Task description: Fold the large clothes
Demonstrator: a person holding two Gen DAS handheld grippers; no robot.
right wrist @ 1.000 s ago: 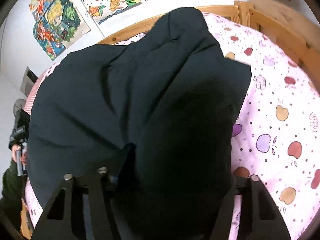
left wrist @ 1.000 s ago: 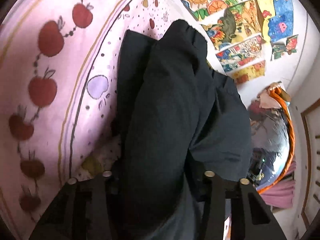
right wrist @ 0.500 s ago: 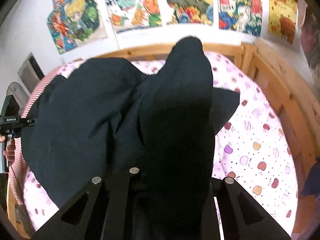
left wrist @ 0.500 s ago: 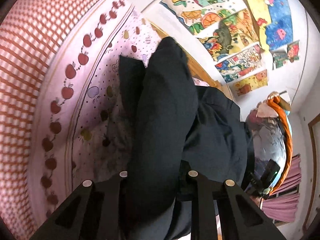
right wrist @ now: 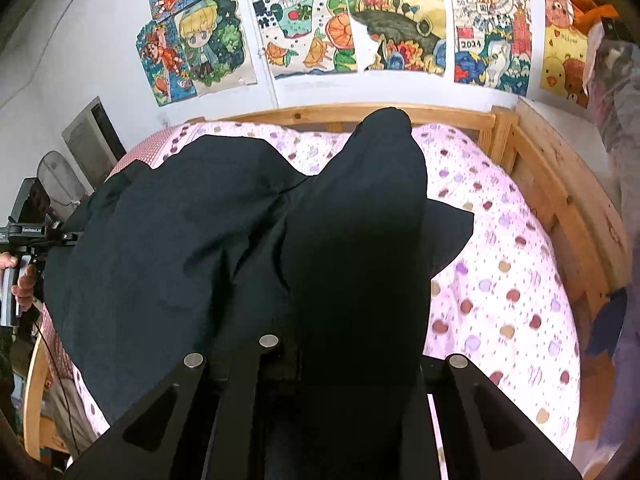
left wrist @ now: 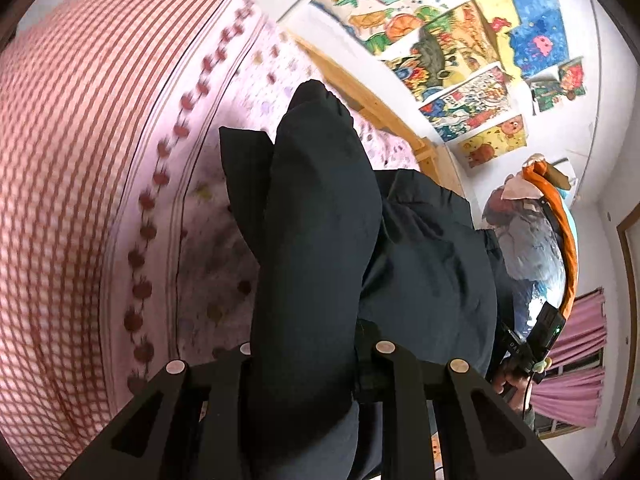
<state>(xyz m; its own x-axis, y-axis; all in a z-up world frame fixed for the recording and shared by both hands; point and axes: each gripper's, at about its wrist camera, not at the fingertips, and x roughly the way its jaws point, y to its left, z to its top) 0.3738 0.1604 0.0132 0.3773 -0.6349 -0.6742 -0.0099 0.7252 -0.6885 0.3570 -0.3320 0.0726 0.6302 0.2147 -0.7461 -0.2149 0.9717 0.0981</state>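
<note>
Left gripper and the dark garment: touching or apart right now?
Touching. In the left wrist view the left gripper is clamped on a bunched fold of the dark garment, cloth filling the gap between its fingers.

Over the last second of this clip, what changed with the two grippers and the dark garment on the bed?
Both jaws have just been closing: the left gripper and right gripper now pinch bunched folds of the dark garment. Both have lifted it, so more of the pink apple-print bedspread and the wooden bed frame shows. Unchanged: the garment's far part hangs down to the bed, and the drawings stay on the wall.
</note>
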